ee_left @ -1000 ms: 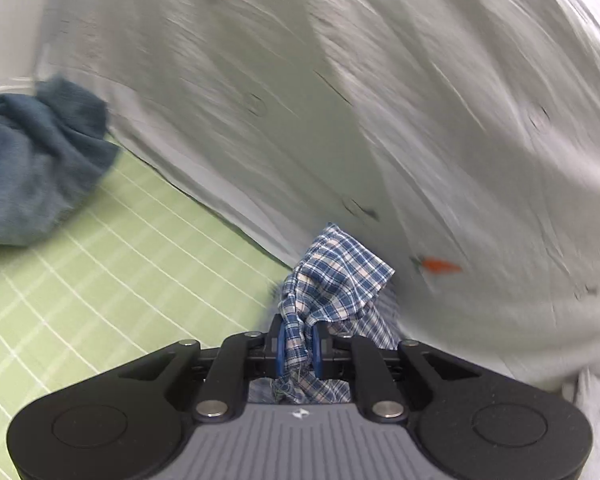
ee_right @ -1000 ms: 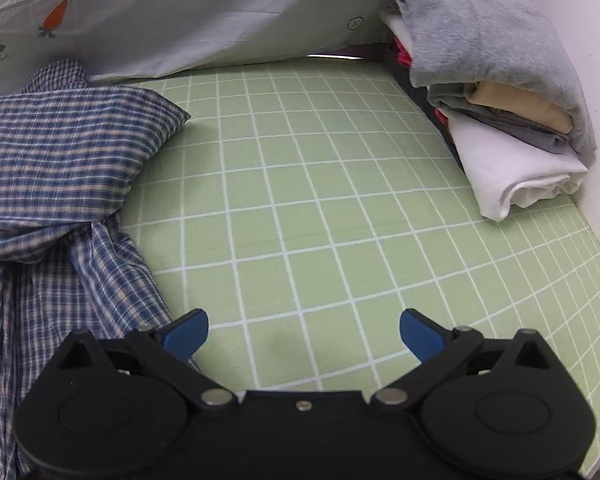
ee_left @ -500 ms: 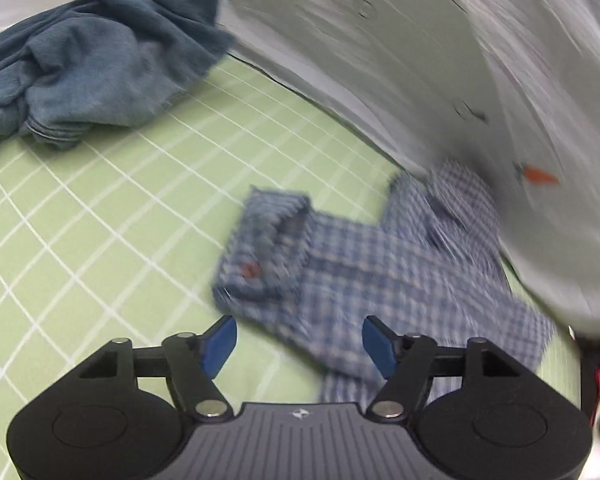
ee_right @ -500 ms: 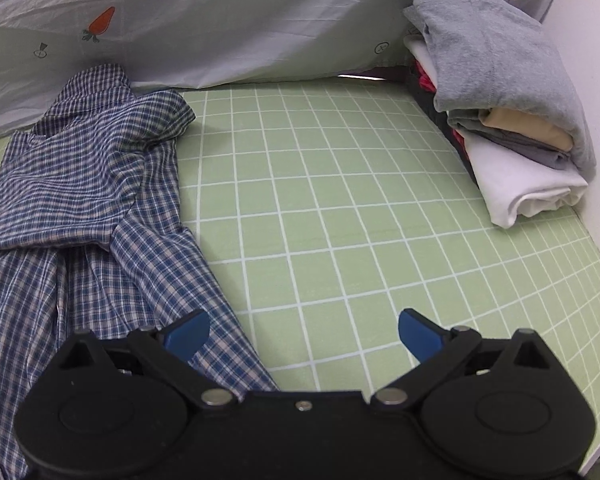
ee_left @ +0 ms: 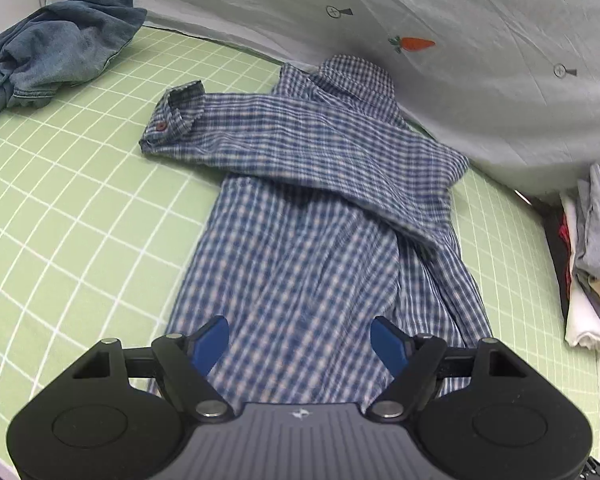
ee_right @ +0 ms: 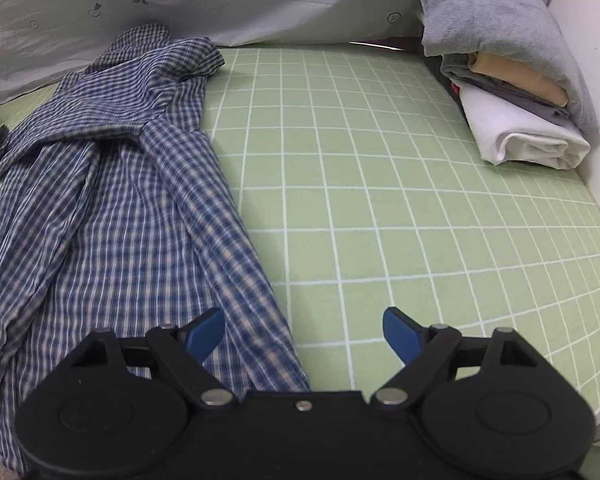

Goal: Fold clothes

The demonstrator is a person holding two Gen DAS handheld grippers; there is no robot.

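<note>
- Left gripper [ee_left: 300, 338]: black plastic frame, blue pads set wide apart and opening further. Plaid cloth shows below the gap, but the pads press on nothing.
- Right gripper [ee_right: 303, 334]: same black build, blue pads wide yet closing. It hangs over the shirt's right edge and bare mat; nothing is pinched.
- Plaid shirt [ee_left: 320, 216]: thin woven cotton, blue-and-white check, lying lengthwise on the mat with the hem nearest the grippers and the collar far. One sleeve is folded across the chest, its cuff [ee_left: 176, 114] pointing left with a small dark red button. Soft creases run down the body; the right side is bunched in long folds.
- Mat [ee_right: 400, 200]: pale green, flat, ruled with a white square grid; it covers the whole working surface.
- Folded stack [ee_right: 512, 92]: at the right edge, against a white wall; a white piece at the bottom, grey and cream layers between, a grey knit draped over the top.
- Blue denim garment [ee_left: 52, 52]: crumpled heap at the far left, faded and heavy-looking.
- Backdrop sheet [ee_left: 480, 40]: pale grey-white cloth, wrinkled, printed with small orange carrots and circled crosses; it hangs down to the mat's far edge, just behind the collar.
</note>
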